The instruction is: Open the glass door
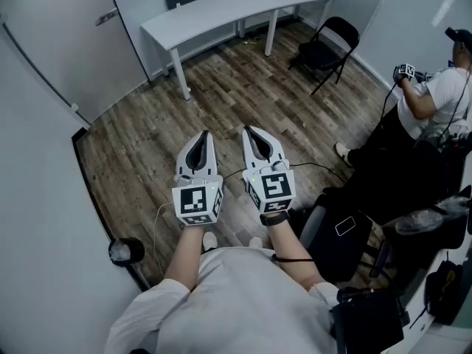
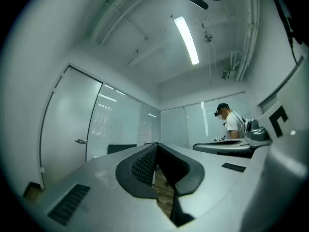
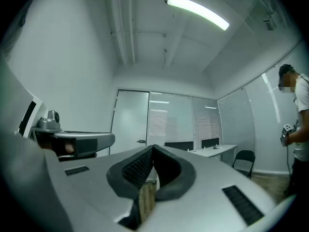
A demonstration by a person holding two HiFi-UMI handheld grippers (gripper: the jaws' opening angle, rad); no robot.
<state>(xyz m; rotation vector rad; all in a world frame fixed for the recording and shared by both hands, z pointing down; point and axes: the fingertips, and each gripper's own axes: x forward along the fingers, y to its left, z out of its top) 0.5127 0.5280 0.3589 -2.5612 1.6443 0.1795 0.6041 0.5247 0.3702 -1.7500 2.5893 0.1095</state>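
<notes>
The glass door [image 1: 70,46] is a frosted panel at the upper left of the head view, closed, with a small metal handle [image 1: 107,17] on its right side. The left gripper view has the door [image 2: 67,124] and its handle [image 2: 81,141] far off to the left. It stands straight ahead as the door [image 3: 131,122] in the right gripper view. My left gripper [image 1: 200,135] and right gripper [image 1: 249,130] are held side by side over the wood floor, well short of the door. Both are shut with nothing between the jaws, as seen at the left gripper [image 2: 157,145] and the right gripper [image 3: 153,147].
A long white desk [image 1: 236,6] runs along the far wall, with a black folding chair [image 1: 328,46] to its right. Another person [image 1: 435,94] stands at the right edge. A black office chair [image 1: 343,234] sits close on my right. A small black round object [image 1: 127,251] lies by the left wall.
</notes>
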